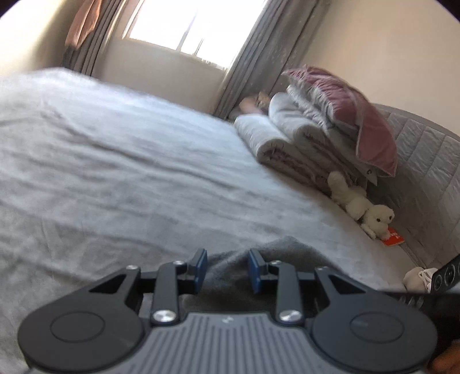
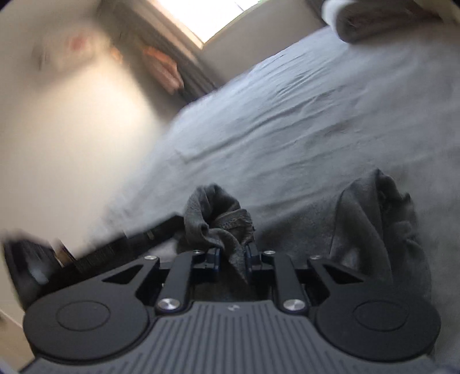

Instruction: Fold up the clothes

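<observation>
A dark grey garment [image 1: 276,253] lies bunched on the pale grey bed sheet [image 1: 120,161] just ahead of my left gripper [image 1: 228,266]. That gripper is open, its blue pads spread with cloth showing in the gap but not pinched. In the right wrist view my right gripper [image 2: 233,260] is shut on a bunched corner of the grey garment [image 2: 214,213], which sticks up above the fingers. More of the same cloth [image 2: 373,224] stands in a rumpled heap to the right on the bed sheet [image 2: 302,115].
Folded quilts and a pink pillow [image 1: 325,123] are stacked at the bed's far right by the padded headboard [image 1: 425,161]. A white plush toy [image 1: 362,207] and a red booklet [image 1: 392,238] lie beside them. Curtains and a bright window [image 1: 189,26] stand beyond the bed.
</observation>
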`<state>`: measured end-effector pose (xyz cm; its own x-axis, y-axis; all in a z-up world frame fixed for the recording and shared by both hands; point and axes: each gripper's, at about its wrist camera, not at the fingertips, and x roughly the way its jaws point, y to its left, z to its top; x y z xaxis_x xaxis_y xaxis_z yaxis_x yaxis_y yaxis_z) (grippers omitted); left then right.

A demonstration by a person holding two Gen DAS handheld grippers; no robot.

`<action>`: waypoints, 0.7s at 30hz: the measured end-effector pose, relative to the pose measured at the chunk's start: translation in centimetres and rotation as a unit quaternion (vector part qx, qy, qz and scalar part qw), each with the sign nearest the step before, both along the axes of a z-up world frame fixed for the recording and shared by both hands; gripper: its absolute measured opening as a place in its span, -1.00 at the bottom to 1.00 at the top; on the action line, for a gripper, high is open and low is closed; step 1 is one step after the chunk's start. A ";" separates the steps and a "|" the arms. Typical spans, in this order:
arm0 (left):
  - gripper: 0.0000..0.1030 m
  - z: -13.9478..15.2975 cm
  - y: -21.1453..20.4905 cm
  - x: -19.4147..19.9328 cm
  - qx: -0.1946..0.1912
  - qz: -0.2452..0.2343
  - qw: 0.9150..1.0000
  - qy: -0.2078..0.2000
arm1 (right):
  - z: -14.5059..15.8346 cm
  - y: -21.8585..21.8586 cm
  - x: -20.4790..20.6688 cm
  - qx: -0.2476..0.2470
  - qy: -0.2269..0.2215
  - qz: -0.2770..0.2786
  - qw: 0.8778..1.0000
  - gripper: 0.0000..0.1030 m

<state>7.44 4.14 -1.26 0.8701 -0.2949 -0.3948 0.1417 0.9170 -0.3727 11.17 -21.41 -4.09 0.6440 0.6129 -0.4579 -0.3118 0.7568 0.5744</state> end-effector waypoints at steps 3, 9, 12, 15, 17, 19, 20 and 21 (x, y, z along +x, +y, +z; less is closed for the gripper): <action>-0.41 0.9 -1.0 -0.8 0.015 -0.007 0.999 -0.035 | 0.2 -2.3 -0.1 0.051 0.021 -0.021 0.998 -0.65; -0.41 1.1 -3.4 -1.5 0.050 -0.037 0.996 -0.066 | 0.5 -7.0 -0.2 0.152 0.063 -0.064 0.984 -0.65; -0.41 0.6 -5.1 -1.5 0.067 -0.055 0.994 -0.069 | 0.5 -9.0 -0.3 0.189 0.081 -0.083 0.975 -0.65; -0.41 -0.2 -6.9 -1.2 0.092 -0.076 0.991 -0.067 | 0.1 -9.2 -0.2 0.143 0.095 -0.100 0.980 -0.59; -0.41 -0.9 -7.9 -1.1 0.115 -0.084 0.988 -0.065 | 0.0 -9.1 -0.3 0.107 0.099 -0.110 0.983 -0.54; -0.40 -1.5 -8.6 -1.1 0.137 -0.084 0.985 -0.067 | 0.4 -9.1 -0.6 0.082 0.092 -0.116 0.986 -0.49; -0.40 -1.5 -8.8 -1.2 0.144 -0.084 0.984 -0.070 | 0.6 -9.0 -0.7 0.070 0.088 -0.118 0.987 -0.47; -0.40 -1.5 -9.0 -1.2 0.150 -0.084 0.982 -0.073 | 1.0 -9.2 -1.1 0.063 0.073 -0.123 0.988 -0.38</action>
<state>6.22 -4.83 -2.74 0.8733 -0.3277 -0.3605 0.3314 0.9420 -0.0537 10.12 -30.62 -3.08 0.7130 0.5041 -0.4875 -0.0338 0.7190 0.6942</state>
